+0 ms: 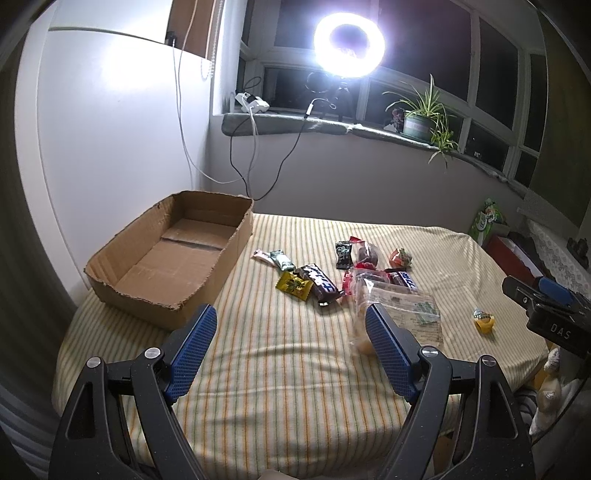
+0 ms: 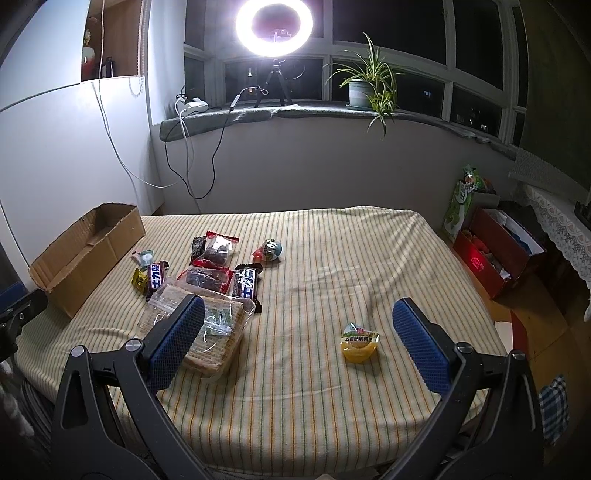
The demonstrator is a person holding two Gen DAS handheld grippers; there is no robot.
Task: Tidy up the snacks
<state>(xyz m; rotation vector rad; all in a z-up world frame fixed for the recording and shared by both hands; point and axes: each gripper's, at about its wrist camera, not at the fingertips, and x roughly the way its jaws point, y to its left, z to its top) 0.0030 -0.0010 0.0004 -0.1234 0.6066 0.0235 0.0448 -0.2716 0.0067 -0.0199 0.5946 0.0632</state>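
Both tongs hover above the near edge of a table (image 2: 332, 406) covered in a yellow striped cloth, and neither has hold of anything. The left tongs (image 1: 290, 325) stand spread wide, blue pads apart over bare cloth. The right tongs (image 2: 297, 317) are likewise wide open, with a yellow snack cup (image 2: 359, 343) lying on the cloth between the pads but touching neither.

An open cardboard box (image 1: 166, 258) sits at the far left corner of the table, nothing visible inside it. The snacks lie in a loose cluster near the middle of the table, just right of the box. Toward the box side are a small green-and-white packet (image 1: 282, 258) and a yellow candy wrapper (image 1: 294, 286), with a dark chocolate bar (image 1: 320, 284) touching the yellow wrapper. A second dark chocolate bar (image 2: 248, 282) lies further right. Behind them are two clear bags with dark contents and red trim (image 2: 218, 249), one nearer than the other, and a small round red-and-green sweet (image 2: 269, 250) a little apart on the right. Closest to the near edge is a large clear bag of wafers (image 2: 218, 332), partly hidden behind the right tongs' left pad.

Beyond the far edge, a ring light (image 2: 274, 27) glares on a windowsill next to a potted plant (image 2: 364, 88)
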